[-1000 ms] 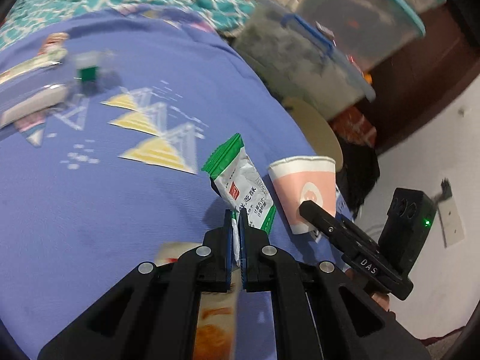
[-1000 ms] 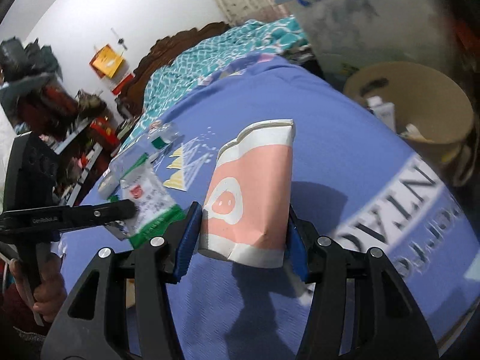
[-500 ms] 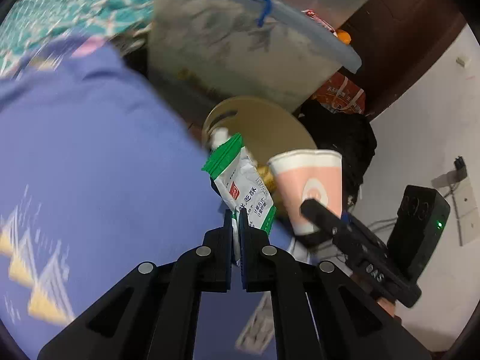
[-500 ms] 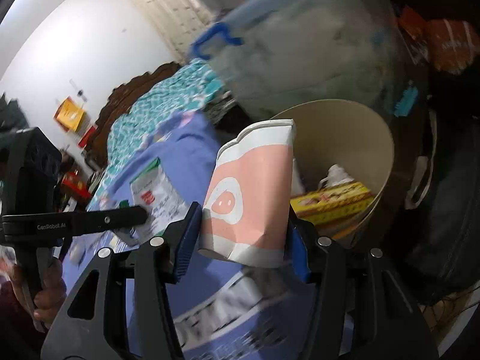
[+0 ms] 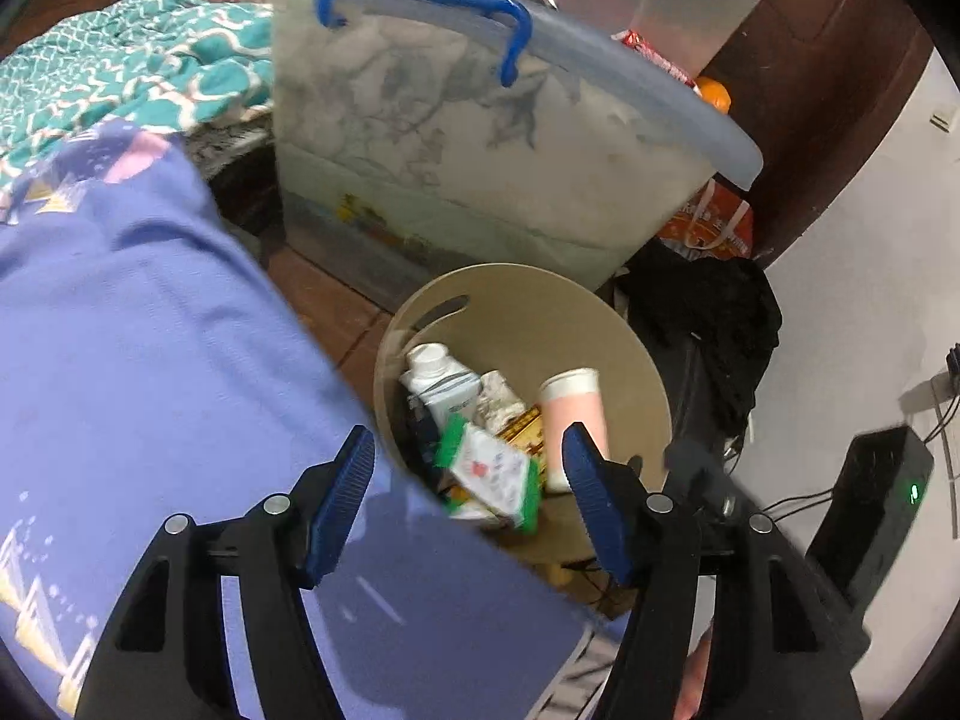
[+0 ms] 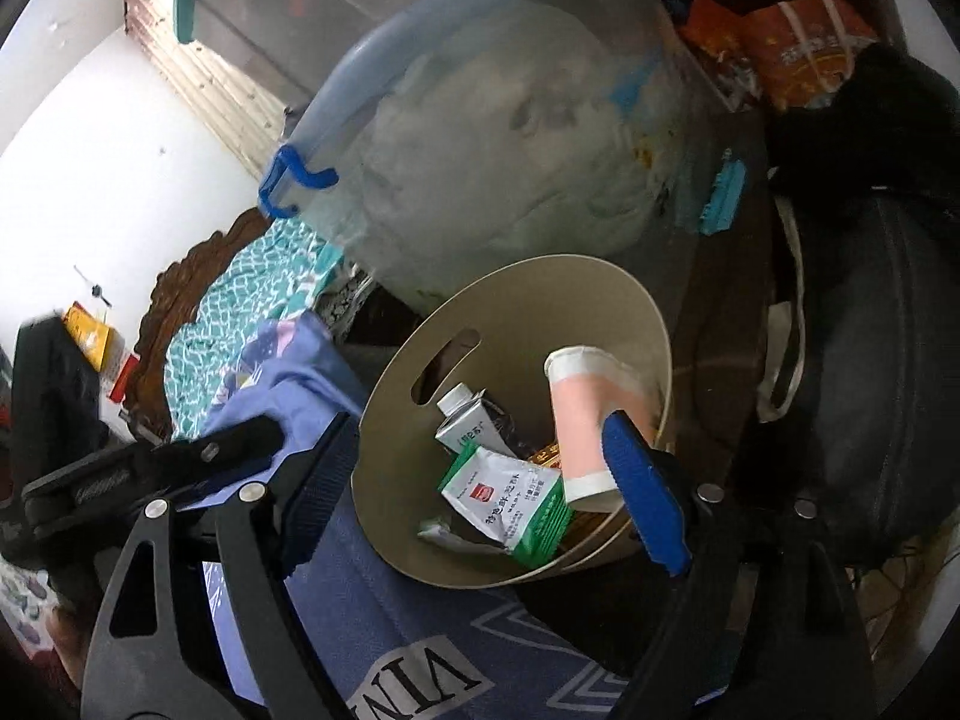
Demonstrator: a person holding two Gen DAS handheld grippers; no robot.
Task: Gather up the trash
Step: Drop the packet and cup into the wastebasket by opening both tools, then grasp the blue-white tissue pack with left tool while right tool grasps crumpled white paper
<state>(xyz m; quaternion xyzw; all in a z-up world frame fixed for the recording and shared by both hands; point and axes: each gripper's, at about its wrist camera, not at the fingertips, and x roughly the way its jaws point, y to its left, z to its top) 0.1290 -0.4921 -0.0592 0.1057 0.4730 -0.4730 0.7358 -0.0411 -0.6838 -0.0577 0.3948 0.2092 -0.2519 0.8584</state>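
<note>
Cluttered bedside corner here: purple bedspread (image 5: 138, 360) under your hands, a big clear storage tub (image 5: 480, 162) with a blue handle ahead, and the tan round trash bin (image 5: 630, 330) sitting on the floor just past the bed edge. Your left gripper (image 5: 468, 498) is opening, nothing pressed between its blue pads, and the green-and-white snack wrapper (image 5: 489, 474) sits straight ahead of the jaws, down among the rubbish in the bin. Your right gripper (image 6: 480, 498) is opening too; the pink paper cup (image 6: 585, 420) lies just off its right pad, slanted against the bin's far wall beside a small white carton (image 6: 471, 423). I can't tell whether the cup has fully cleared that pad. Watch it: if the rim is caught on the pad, pulling back could drag the cup out over the bin's lip. The wrapper looks light and lies high on the pile, so a brush from either jaw could flick it onto the floor. Both grippers are near each other over the bin, so draw back apart or they may knock together.
</note>
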